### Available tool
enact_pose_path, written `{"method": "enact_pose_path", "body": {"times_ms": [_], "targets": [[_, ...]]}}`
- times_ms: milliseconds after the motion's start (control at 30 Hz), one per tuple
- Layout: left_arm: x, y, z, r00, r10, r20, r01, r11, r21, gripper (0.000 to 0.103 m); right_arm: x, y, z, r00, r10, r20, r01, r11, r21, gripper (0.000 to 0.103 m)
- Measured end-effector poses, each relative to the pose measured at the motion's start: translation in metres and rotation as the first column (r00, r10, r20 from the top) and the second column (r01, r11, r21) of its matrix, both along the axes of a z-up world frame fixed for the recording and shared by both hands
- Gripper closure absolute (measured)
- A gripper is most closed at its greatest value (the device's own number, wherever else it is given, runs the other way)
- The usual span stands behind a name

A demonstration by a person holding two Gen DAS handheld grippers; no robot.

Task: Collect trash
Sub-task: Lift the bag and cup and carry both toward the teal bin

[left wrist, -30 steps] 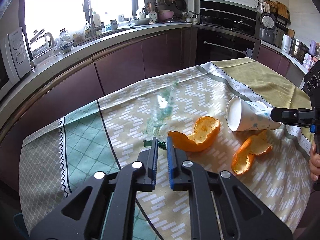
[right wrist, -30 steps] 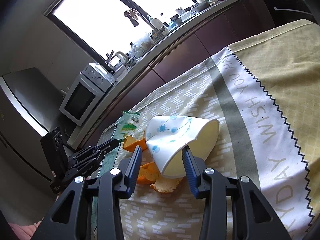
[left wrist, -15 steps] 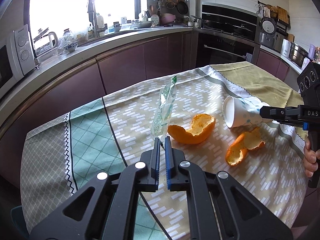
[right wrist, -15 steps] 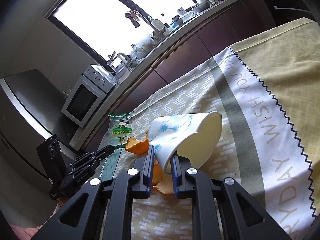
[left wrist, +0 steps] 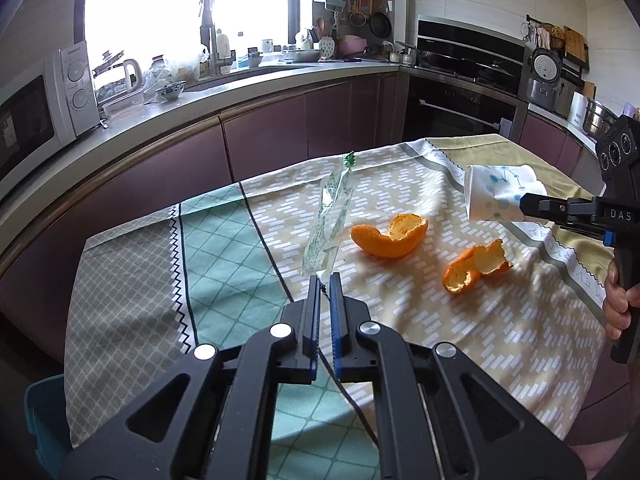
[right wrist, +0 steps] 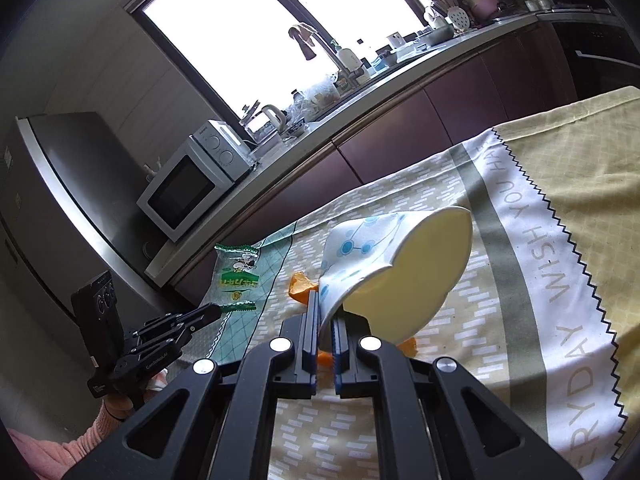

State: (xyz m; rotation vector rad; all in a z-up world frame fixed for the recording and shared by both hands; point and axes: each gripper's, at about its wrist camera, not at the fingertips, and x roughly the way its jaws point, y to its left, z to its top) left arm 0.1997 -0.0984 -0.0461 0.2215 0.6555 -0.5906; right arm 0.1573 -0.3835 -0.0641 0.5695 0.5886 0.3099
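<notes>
My left gripper point(left wrist: 325, 278) is shut on the lower end of a clear and green snack wrapper point(left wrist: 330, 220), which stands up above the tablecloth. In the right wrist view the wrapper point(right wrist: 239, 276) hangs off the left gripper point(right wrist: 218, 310). My right gripper point(right wrist: 326, 304) has its jaws closing on the wall of a white paper cup with blue dots point(right wrist: 400, 272); the pads pinch it flat. The cup point(left wrist: 492, 196) hangs on its side off the right gripper point(left wrist: 524, 208), clear of the cloth. Two orange peels point(left wrist: 390, 236) point(left wrist: 474, 266) lie on the cloth between the grippers.
A patterned tablecloth point(left wrist: 224, 264) covers the table. A blue bin point(left wrist: 40, 412) shows past the table's near left corner. Dark cabinets and a cluttered counter with a microwave point(right wrist: 188, 188) run behind the table. A hand point(left wrist: 620, 304) grips the right tool's handle.
The right jaws closed from wide around the cup to a pinch on its wall, and the cup rose off the cloth. The left gripper drew back and up with the wrapper.
</notes>
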Motion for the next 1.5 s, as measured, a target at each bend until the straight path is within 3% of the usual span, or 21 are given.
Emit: {"method": "enact_pose_path", "body": {"times_ms": [567,1500], "targets": [[-0.057,0.085,0.015,0.993,0.121,-0.003,-0.12,0.989,-0.083,0.098,-0.012,0.094,0.013,0.977,0.212,0.023,-0.21,0.975,-0.07,0.098],[-0.105,0.233,0.026,0.923,0.384,0.018,-0.38,0.918,-0.113,0.098,0.011,0.258,0.025,0.836,0.549,0.005,-0.544,0.83,-0.124,0.098]]}}
